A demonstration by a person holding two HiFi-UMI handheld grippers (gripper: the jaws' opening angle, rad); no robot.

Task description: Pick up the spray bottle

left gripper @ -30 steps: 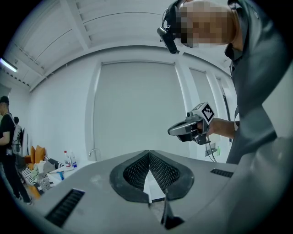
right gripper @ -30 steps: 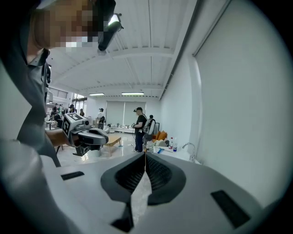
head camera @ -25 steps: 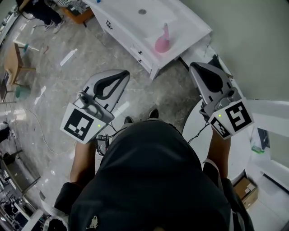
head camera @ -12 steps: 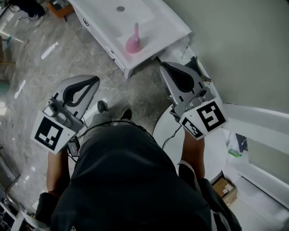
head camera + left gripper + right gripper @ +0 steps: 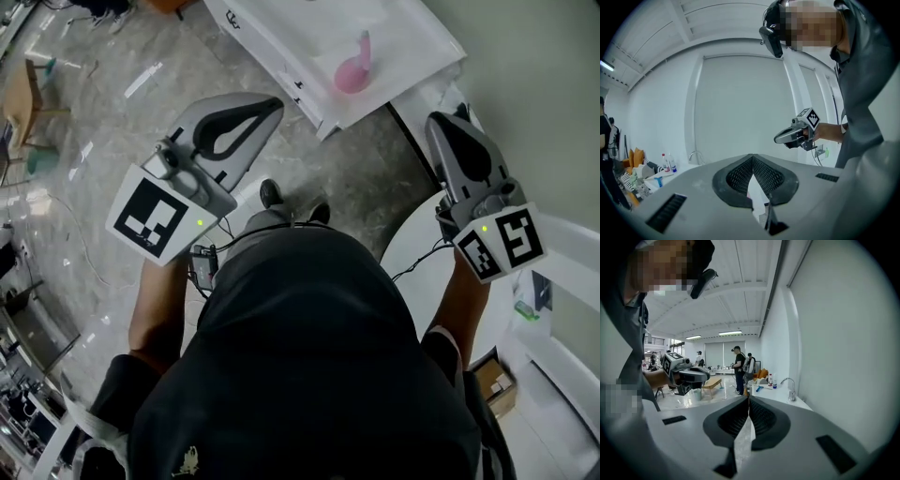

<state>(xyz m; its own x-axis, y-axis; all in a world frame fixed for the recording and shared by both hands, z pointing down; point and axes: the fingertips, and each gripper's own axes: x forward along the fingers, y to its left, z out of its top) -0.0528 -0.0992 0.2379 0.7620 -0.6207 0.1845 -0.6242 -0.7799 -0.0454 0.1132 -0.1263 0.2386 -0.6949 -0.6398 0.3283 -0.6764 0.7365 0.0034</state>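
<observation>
A pink spray bottle (image 5: 353, 67) stands upright on a white sink counter (image 5: 281, 47) at the top of the head view. My left gripper (image 5: 276, 103) is held over the grey floor, short of the counter's edge, jaws shut and empty. My right gripper (image 5: 457, 116) hangs to the right of the counter's corner, also shut with nothing in it. In the left gripper view the shut tips (image 5: 752, 156) point at a bare white wall, and the right gripper (image 5: 794, 135) shows beside them. The pink bottle is hidden in both gripper views.
A round white table (image 5: 412, 253) lies under my right arm, with a cardboard box (image 5: 495, 384) behind it. A faucet (image 5: 790, 389) and small bottles (image 5: 771, 380) stand on the counter. People (image 5: 739, 367) stand across the room. A wooden stool (image 5: 23, 103) is far left.
The head view swung left, then back right. Both grippers shifted a little with the person, and the counter with the pink bottle now sits higher in the picture. Jaws stayed shut.
</observation>
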